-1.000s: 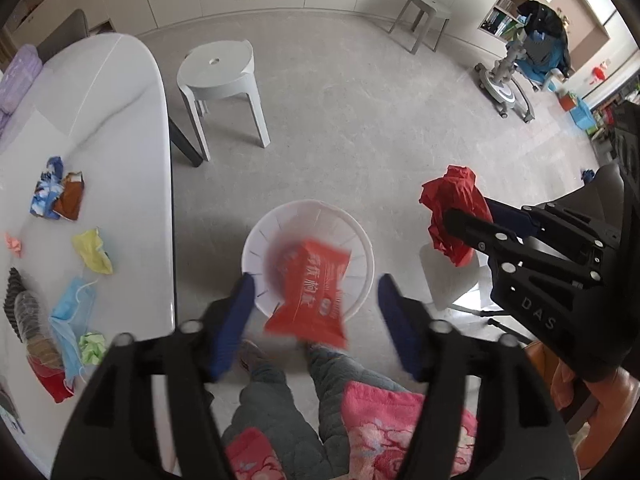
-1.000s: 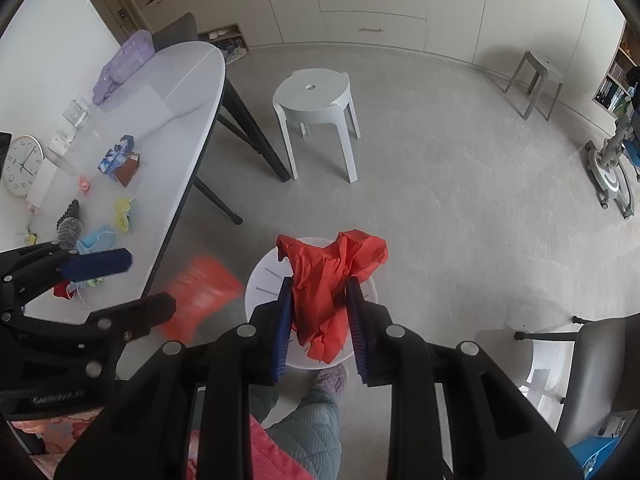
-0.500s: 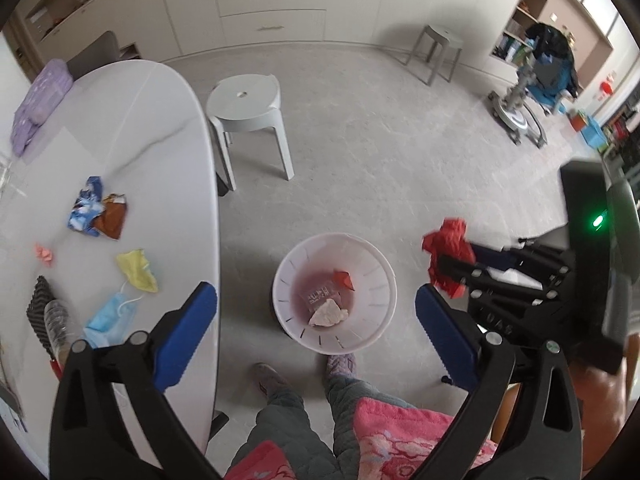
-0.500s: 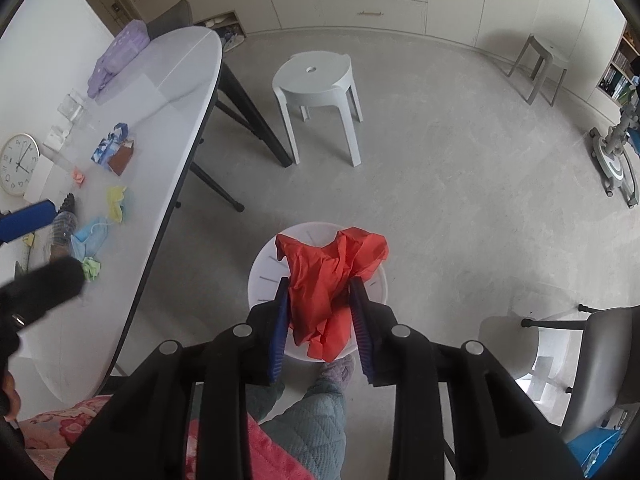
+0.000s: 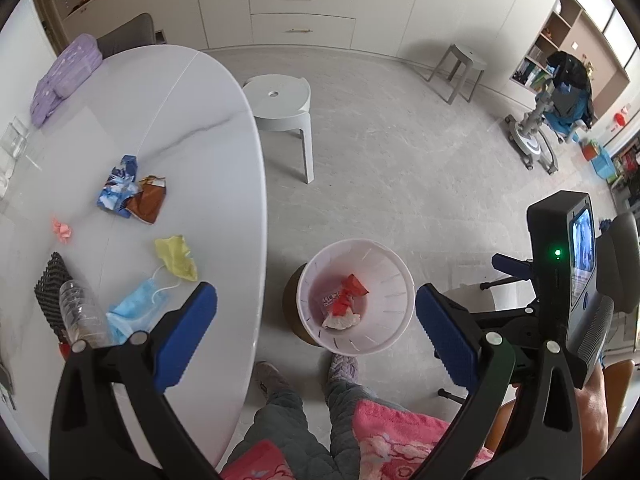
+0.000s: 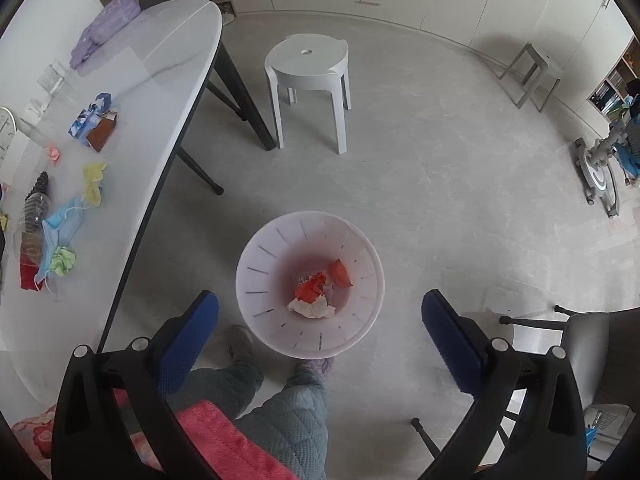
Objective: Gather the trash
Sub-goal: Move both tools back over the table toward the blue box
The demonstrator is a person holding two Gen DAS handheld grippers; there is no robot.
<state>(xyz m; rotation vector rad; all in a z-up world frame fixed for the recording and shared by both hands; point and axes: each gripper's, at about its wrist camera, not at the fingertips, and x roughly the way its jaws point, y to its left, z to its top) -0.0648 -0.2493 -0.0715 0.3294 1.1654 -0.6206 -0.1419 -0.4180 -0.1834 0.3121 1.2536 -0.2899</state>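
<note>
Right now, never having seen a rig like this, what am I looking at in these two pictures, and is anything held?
A seated person holds a two-finger claw in each hand; a fisheye camera on each looks along its blue fingers. The left claw is open and empty. The right claw is just opening, nothing between its fingers. Both hang over a white bin on the floor holding red wrappers and crumpled paper. On the white table trash remains: a blue mask, a yellow scrap, wrappers and a plastic bottle.
</note>
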